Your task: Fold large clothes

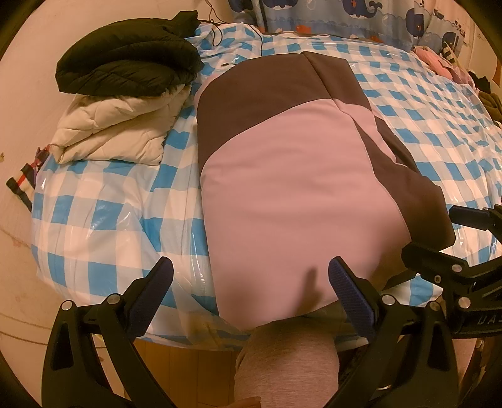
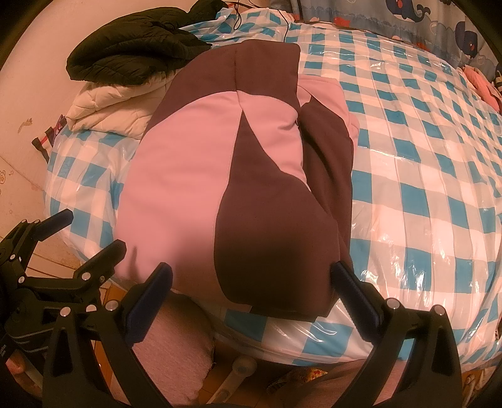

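Black quilted fabric, a dark jacket [image 1: 125,53], sits at the upper left of the left wrist view atop a folded cream quilt [image 1: 116,131], both near the bed's left edge. Just right of them, the pink and brown garment [image 1: 291,175] lies folded lengthwise down the middle of the bed [image 1: 94,219], on its glossy blue-and-white checked plastic cover; its near hem reaches the bed's front edge. In that view's lower centre the left claw [image 1: 251,282] is released, jaws spread wide, one finger over the cover, the other over the garment's pink hem. From the right wrist view, the right claw [image 2: 251,282] is likewise released, straddling the brown hem [image 2: 276,266] without gripping. Right of the garment, a wide stretch of checked cover [image 2: 423,188] lies bare toward the whale-print curtain [image 2: 408,28] at upper right.
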The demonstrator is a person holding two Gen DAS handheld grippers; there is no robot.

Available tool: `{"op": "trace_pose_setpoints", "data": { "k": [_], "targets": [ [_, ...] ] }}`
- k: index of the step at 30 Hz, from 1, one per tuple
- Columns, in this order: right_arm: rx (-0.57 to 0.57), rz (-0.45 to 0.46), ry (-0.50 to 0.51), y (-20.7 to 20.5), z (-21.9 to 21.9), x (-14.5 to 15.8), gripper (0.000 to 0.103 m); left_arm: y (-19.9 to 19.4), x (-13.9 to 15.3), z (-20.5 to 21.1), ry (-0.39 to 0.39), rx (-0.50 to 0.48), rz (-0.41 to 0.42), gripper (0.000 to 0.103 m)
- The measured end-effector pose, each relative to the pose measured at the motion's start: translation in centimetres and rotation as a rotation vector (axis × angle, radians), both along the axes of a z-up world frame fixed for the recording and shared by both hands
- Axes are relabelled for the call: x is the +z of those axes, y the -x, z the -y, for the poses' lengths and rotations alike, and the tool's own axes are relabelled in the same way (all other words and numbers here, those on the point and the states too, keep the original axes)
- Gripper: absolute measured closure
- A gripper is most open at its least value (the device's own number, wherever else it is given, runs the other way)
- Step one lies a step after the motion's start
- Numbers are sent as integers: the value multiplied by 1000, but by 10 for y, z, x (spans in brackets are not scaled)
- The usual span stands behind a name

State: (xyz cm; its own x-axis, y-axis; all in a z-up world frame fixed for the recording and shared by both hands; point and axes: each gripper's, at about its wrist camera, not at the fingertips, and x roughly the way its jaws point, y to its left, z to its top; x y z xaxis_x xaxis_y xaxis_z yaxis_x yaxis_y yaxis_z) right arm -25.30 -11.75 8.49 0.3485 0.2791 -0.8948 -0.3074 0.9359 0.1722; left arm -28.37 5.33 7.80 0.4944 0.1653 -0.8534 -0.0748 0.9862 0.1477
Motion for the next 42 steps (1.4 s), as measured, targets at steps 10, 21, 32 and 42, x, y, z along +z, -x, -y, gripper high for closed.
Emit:
{"op": "trace_pose_setpoints", "data": {
  "k": [10,21,32,42],
  "targets": [
    [1,-1,-2,-1,2,0,6,0,0,2,-9,2,2,8],
    [-4,11,-14,9,0,3,6,6,8,9,-15,-1,14,8],
    [-15,24,-29,20,25,14,6,18,20,21,-4,-9,30,8],
    [-28,41,-47,32,45,23,6,30,29,41,-44,-31,28,8]
  ]
}}
